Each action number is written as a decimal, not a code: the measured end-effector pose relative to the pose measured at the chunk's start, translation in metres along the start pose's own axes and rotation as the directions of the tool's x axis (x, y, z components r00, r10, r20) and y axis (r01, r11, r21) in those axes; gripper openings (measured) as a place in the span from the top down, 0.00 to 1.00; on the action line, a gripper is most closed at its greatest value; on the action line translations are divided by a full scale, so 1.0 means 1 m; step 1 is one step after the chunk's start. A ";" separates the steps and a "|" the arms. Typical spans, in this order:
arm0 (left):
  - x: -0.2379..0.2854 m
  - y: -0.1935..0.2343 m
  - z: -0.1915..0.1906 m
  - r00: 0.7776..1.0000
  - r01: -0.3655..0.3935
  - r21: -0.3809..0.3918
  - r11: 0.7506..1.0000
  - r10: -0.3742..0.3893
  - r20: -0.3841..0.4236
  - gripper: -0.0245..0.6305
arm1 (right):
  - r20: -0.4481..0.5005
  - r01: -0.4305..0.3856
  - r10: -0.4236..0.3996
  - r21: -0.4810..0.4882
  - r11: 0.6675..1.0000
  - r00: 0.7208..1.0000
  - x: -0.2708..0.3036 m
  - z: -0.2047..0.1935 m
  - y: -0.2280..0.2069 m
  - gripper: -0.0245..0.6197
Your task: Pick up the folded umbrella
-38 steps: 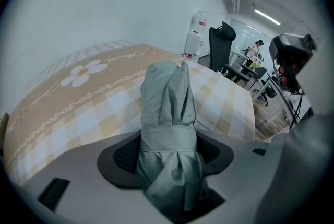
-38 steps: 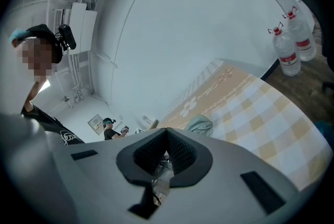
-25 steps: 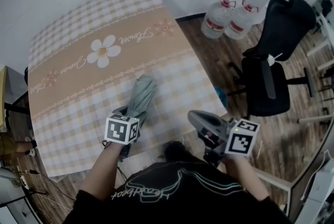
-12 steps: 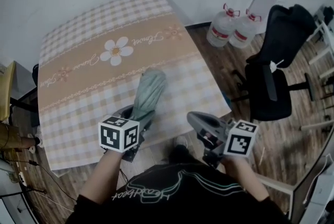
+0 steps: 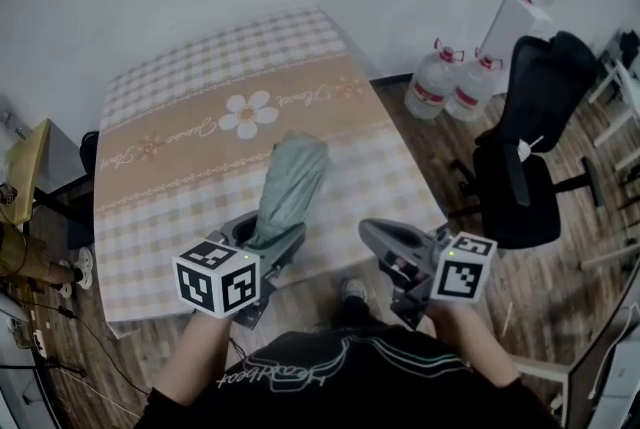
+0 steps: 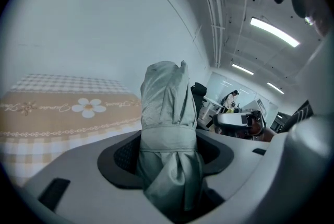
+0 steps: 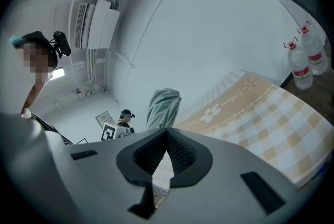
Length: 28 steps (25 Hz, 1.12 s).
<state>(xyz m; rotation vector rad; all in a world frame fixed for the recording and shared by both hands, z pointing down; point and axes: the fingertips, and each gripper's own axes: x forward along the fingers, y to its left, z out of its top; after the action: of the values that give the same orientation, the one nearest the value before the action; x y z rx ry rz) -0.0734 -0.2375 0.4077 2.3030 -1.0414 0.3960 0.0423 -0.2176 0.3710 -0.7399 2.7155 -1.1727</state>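
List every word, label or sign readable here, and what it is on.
"Flower": script on the tablecloth, right of the daisy; seemingly repeated on its left.
"Heartbeat", upside down, on the person's shirt; partly guessed.
Water bottles' red labels: too small.
Marker cubes: patterns, no words.

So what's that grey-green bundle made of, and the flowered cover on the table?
The umbrella looks like thin, matte synthetic fabric: it creases and bunches under its strap. The tablecloth looks smooth and printed; cloth or vinyl, I can't tell.

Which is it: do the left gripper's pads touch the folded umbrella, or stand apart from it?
Touching. The left gripper view shows the left gripper closed on the folded umbrella, pressing it from both sides.
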 end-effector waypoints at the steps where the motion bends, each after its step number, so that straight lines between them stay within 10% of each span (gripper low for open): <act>1: -0.007 -0.004 0.005 1.000 0.011 -0.001 1.000 -0.011 0.020 0.56 | 0.001 -0.005 0.005 -0.011 1.000 1.000 0.000 0.001 0.005 0.95; 13: -0.080 -0.045 0.035 0.969 0.142 -0.031 0.989 -0.133 0.210 0.56 | -0.056 -0.091 0.082 -0.197 0.976 0.995 0.011 -0.006 0.081 0.95; 28: -0.115 -0.066 0.032 0.955 0.143 0.006 0.990 -0.139 0.261 0.56 | -0.086 -0.152 0.131 -0.311 0.938 0.988 0.006 -0.023 0.128 0.95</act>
<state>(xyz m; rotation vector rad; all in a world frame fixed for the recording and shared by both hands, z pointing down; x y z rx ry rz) -0.0970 -0.1541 0.3021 2.4455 -0.9882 0.0268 -0.0194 -0.1298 0.2978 -0.5309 2.9924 -0.7499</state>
